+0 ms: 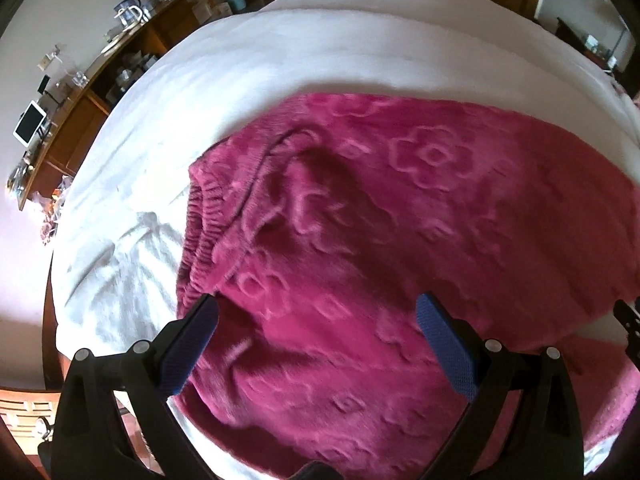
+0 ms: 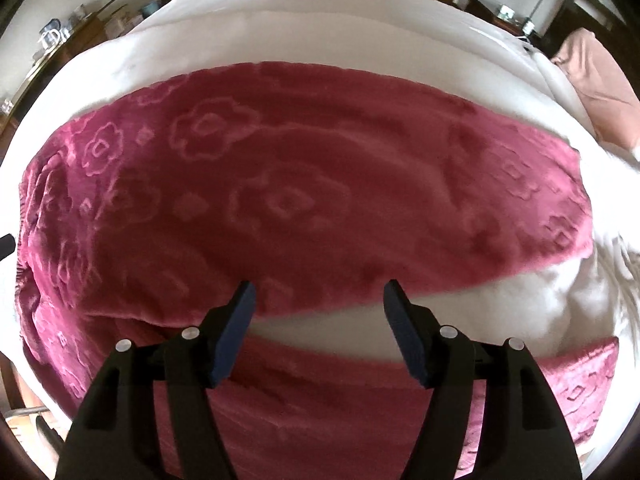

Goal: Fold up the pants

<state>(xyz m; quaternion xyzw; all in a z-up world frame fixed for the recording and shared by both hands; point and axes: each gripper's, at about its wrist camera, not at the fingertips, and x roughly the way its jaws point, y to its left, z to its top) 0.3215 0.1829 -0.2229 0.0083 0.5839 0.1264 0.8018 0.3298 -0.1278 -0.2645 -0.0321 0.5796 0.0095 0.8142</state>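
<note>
Both sets of jaws stand wide, holding nothing: left gripper (image 1: 316,344) above the waistband (image 1: 200,224), right gripper (image 2: 320,330) above a leg edge. Pants (image 2: 304,200) lie spread across the bed (image 1: 248,60); plush, limp, probably light; best pinched at waistband and hems.

Bedroom: white bed (image 1: 248,80) (wooden desk (image 1: 80,120) alongside)

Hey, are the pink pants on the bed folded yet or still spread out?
Spread out. The pants lie flat on the white bedding, both legs apart with bedding showing between them, and the elastic waistband is uncovered.
</note>
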